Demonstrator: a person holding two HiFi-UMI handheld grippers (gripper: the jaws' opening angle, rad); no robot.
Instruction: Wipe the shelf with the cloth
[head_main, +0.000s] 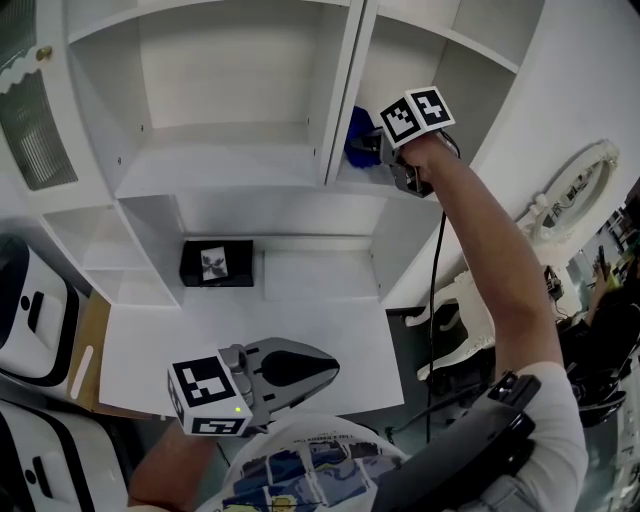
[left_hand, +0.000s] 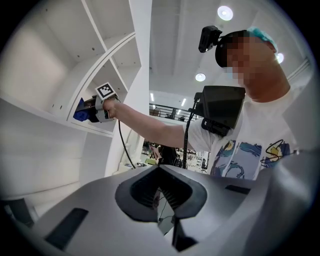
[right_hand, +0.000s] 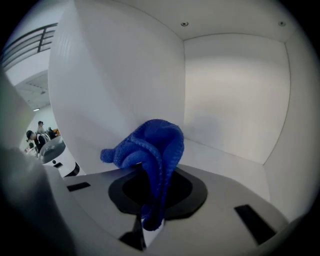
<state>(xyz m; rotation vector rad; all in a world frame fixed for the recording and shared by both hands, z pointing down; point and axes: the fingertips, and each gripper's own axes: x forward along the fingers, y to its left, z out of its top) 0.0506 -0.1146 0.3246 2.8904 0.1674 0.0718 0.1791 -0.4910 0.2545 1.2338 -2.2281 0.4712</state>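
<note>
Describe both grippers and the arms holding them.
The left gripper and right gripper are grey moulded shells, dark recesses around the jaws, each bearing a white cube with black square markers. A black cable hangs from the right one. White short sleeve, forearms bare.

We see a blue cloth in the middle of the right gripper view. It looks soft and woolly, with bumpy little ribs. The right tongs around it look like dull grey plastic, smooth, with a darker black hollow. The left tongs, low in the left gripper view, have the same dull grey skin. The shelf, at the top of the head view, is white and smooth with little shine. The surface below looks the same.
</note>
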